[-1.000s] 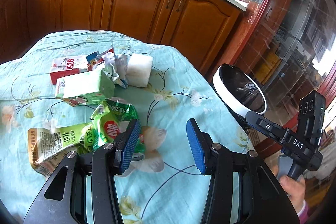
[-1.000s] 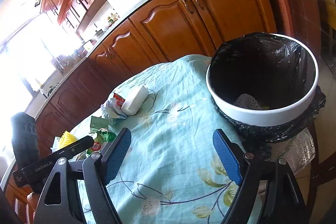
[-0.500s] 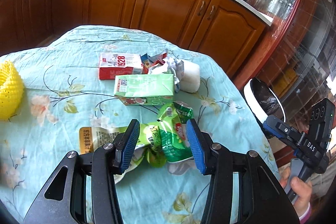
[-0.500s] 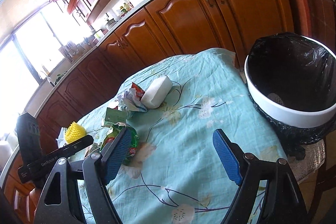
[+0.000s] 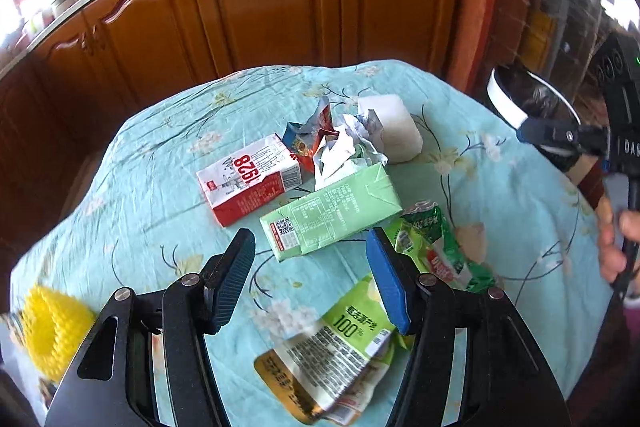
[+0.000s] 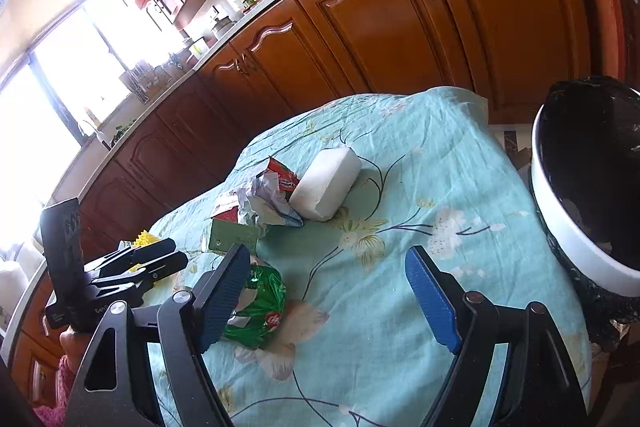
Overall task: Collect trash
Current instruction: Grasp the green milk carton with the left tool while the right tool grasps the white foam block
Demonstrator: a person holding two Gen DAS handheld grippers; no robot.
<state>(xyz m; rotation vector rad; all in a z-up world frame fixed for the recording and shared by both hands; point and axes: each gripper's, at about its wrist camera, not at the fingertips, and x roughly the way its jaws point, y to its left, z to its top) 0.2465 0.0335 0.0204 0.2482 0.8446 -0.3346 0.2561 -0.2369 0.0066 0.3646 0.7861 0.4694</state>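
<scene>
A kitchen table (image 5: 132,163) in a floral cloth holds scattered trash. The left gripper (image 5: 310,281), jaws just opened wider and empty, hovers just short of the green carton (image 5: 332,215); a wrapper (image 5: 332,347) lies under it. The right gripper (image 6: 328,297) gapes empty near the bin (image 6: 560,227).

Right gripper (image 6: 324,297) above a table with a teal flowered cloth (image 6: 420,163), jaws wide apart, nothing between them. Green snack bag (image 6: 260,307) just behind the left finger. Farther back, a white block (image 6: 326,185) touching crumpled paper (image 6: 260,199), with a green carton (image 6: 234,237) beside it. White bin with black liner (image 6: 560,227) at the right table edge. Left gripper (image 6: 140,263) at the left, held by a hand (image 6: 70,341); whether it is open is unclear here. Wooden cabinets (image 6: 360,27) behind.
</scene>
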